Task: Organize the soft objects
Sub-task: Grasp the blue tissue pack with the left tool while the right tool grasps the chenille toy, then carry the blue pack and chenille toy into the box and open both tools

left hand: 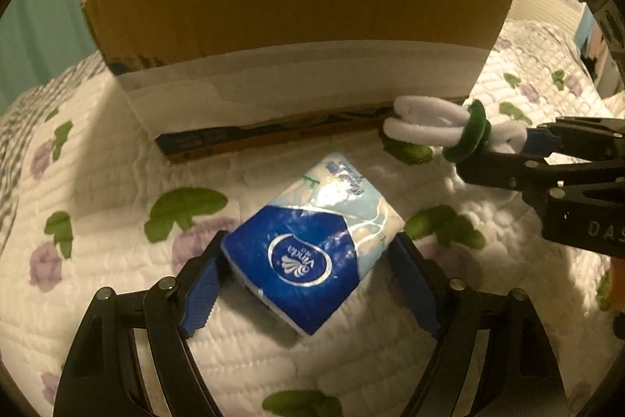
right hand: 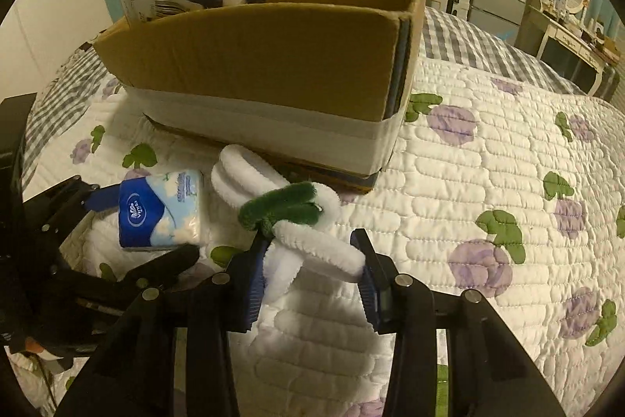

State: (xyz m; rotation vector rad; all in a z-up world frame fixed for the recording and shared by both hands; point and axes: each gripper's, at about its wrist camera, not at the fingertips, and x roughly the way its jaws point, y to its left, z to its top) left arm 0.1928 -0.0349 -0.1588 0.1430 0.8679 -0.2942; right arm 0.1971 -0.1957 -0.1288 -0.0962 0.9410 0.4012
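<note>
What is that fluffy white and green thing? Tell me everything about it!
The fluffy toy looks made of thick white chenille loops, bound in the middle by a dark green fuzzy band. The right gripper is shut on one white end, holding it above the quilt, just in front of the cardboard box.

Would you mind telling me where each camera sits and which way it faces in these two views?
Left wrist: on the left gripper, looking along its fingers at the tissue pack it grips and the cardboard box; the right gripper enters at right.
Right wrist: on the right gripper, looking at the white and green chenille bundle it grips; the left gripper shows at left.
Shared: box, pack, bundle, quilt.
</note>
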